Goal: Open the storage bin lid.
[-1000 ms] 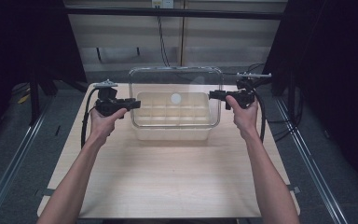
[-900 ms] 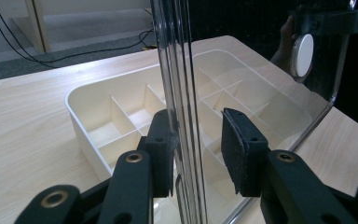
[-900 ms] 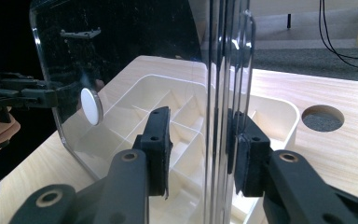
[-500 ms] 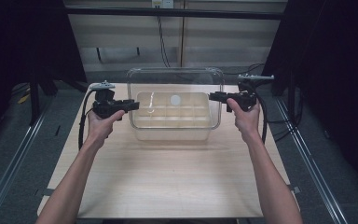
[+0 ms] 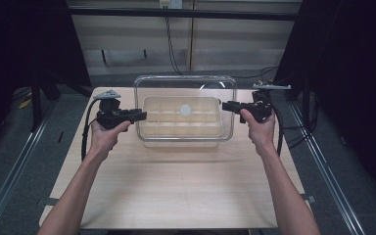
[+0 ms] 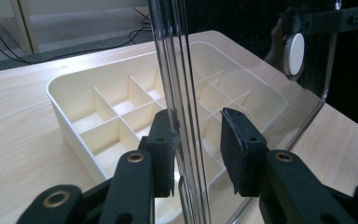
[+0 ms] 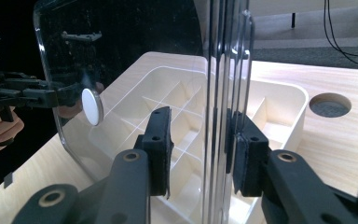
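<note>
Both tongs clenched on clear lid: left tongs [image 5: 141,115], right tongs [image 5: 226,105] | lid [image 5: 185,83] lifted off divided tray [image 5: 182,128] between them | setting down on bench [image 5: 176,186] pending

Pale wooden desk [image 5: 176,196] under even light, grey floor [image 5: 14,161] on both sides. Beyond, light wall panels [image 5: 215,44] with dangling black cables [image 5: 169,36]; dark curtains [image 5: 24,44] flanking left and right.
</note>
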The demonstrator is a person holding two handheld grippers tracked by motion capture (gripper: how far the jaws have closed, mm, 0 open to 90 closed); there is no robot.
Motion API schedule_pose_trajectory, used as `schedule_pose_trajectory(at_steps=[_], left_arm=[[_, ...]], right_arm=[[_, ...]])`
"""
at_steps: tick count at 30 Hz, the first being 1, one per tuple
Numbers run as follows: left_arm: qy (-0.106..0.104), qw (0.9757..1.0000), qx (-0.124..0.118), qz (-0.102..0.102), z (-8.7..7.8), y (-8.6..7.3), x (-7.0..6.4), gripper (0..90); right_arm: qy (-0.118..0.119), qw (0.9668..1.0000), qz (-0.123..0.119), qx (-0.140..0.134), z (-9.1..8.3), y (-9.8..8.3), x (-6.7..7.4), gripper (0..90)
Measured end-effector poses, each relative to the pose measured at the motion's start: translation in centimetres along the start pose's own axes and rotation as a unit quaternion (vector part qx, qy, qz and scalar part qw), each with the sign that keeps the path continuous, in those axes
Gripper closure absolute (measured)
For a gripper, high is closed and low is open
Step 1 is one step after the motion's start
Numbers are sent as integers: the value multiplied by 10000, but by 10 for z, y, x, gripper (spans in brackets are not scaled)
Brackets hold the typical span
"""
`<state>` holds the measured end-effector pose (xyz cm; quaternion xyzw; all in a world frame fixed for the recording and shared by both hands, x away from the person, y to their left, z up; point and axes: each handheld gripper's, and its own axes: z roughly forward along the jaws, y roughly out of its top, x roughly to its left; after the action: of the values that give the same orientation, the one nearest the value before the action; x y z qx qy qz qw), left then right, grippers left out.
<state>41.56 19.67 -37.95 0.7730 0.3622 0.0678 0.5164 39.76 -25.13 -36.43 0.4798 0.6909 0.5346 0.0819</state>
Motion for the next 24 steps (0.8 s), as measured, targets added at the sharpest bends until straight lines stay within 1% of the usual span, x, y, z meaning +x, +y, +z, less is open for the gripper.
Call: schedule_pose_trajectory(at_steps=[1,2,6,9,11,13,19,21,24], left_arm=[[-9,10000,11,12,-1,-1,0,663],[-29,10000,-2,-18,-2,-2,-1,663],[-58,10000,17,27,-4,-7,-3,664],[-120,9999,29,-36,-5,-13,-2,668],[-71,10000,70,1,-5,-16,-4,668],[-85,9999,59,-13,-6,-19,-5,667],[-84,9999,59,27,-13,-20,-9,668],[-153,9999,20,-59,-15,-21,-10,670],[-85,10000,26,6,-19,-21,-15,667]], right_arm=[[17,10000,-13,-7,0,-1,0,635],[15,10000,2,-4,-1,-2,0,635],[30,10000,7,9,-1,-7,2,634],[0,10000,-28,0,-3,-10,5,632],[-29,10000,-57,18,-3,-12,8,632],[-40,10000,-47,33,-5,-15,10,632],[17,10000,10,28,-8,-21,14,633],[41,10000,30,8,-8,-23,15,634],[53,9999,100,-27,-10,-26,16,633]])
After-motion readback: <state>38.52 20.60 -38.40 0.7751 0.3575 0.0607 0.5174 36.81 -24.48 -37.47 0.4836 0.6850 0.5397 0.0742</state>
